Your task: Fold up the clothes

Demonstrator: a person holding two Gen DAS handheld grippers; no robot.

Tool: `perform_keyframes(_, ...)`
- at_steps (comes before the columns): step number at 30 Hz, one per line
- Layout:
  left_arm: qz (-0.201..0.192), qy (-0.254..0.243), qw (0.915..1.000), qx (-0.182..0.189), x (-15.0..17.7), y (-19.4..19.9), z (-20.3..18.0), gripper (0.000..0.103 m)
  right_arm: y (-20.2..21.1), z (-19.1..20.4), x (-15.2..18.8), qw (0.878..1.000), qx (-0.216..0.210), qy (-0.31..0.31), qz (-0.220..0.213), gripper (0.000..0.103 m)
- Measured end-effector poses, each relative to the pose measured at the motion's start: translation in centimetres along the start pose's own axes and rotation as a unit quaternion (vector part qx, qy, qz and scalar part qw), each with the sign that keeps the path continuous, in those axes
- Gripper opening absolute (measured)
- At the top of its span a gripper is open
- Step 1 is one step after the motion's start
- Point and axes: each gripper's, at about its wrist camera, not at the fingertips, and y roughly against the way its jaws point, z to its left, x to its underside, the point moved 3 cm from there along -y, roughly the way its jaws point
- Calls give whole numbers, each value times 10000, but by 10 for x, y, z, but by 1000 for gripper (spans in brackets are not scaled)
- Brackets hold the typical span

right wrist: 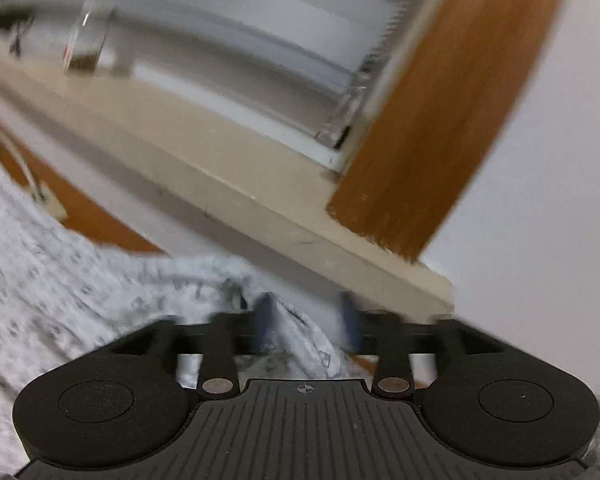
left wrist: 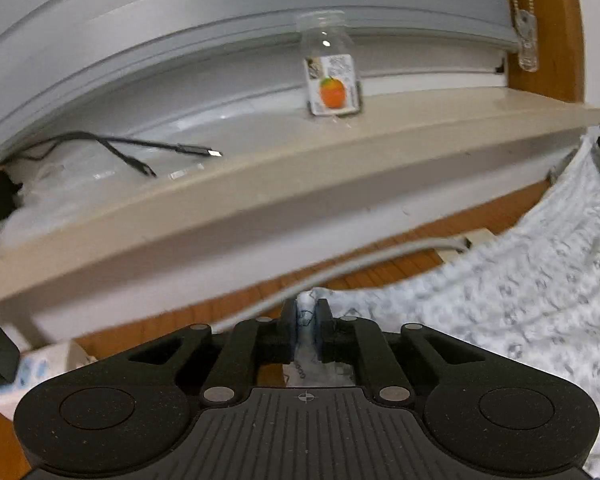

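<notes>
A white garment with a small grey-blue print (left wrist: 512, 292) hangs lifted at the right of the left wrist view. One edge of it runs into my left gripper (left wrist: 307, 320), whose black fingers are shut on a pinch of the cloth. In the blurred right wrist view the same garment (right wrist: 48, 276) spreads over the lower left. A fold of it lies between the blue-padded fingers of my right gripper (right wrist: 307, 322), which stand well apart and do not squeeze it.
A beige window sill (left wrist: 340, 152) runs close ahead, with an empty bottle with an orange label (left wrist: 332, 76) and black cables (left wrist: 140, 152) on it. A wooden frame (right wrist: 440, 120) rises at right. Below are an orange-brown surface (left wrist: 380, 272), a grey cable (left wrist: 360, 264) and a white socket strip (left wrist: 460, 244).
</notes>
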Motion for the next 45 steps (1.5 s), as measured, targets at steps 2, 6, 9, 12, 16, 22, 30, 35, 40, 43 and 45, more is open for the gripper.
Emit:
perform_keyframes(2,2,100,9999,54,4,10,4,24,11,-3,9,9991,-339,-269,35,66)
perform_keyframes(6,39,182,9997,186,12,34,8,37,36,-8,28,9965,-635,-441,319,66)
perform_keyframes(9,13,56,9994,340,16,46,-4,39,69,-19,31,9972,-555,-383,318,66)
perform_keyframes(12,-14,26,9988,495,15,44,-18,40,118,-49,24,9979,-369,-497,184,66)
perform_keyframes(16,-51,-6,9975,700,13,41,-37,41,181,-85,15,9992,91,-367,124,68)
perform_keyframes(22,-105,-53,9948,1007,9,35,-66,41,222,-115,42,9978,568,-274,207,77)
perform_keyframes(30,-43,27,9933,1152,14,32,-80,48,132,-82,113,9830,217,-1822,-80,28)
perform_keyframes(35,-17,-6,9931,1169,16,31,-88,48,96,-55,121,9698,-304,-2386,-404,29)
perform_keyframes(40,1,33,9931,1171,17,40,-93,53,85,-46,123,9695,-356,-2398,-349,42)
perform_keyframes(43,-19,106,9926,1211,22,57,-93,51,79,-52,127,9649,-291,-2606,-130,44)
perform_keyframes(45,-16,155,9918,1272,28,71,-94,47,71,-53,128,9633,-222,-2671,140,44)
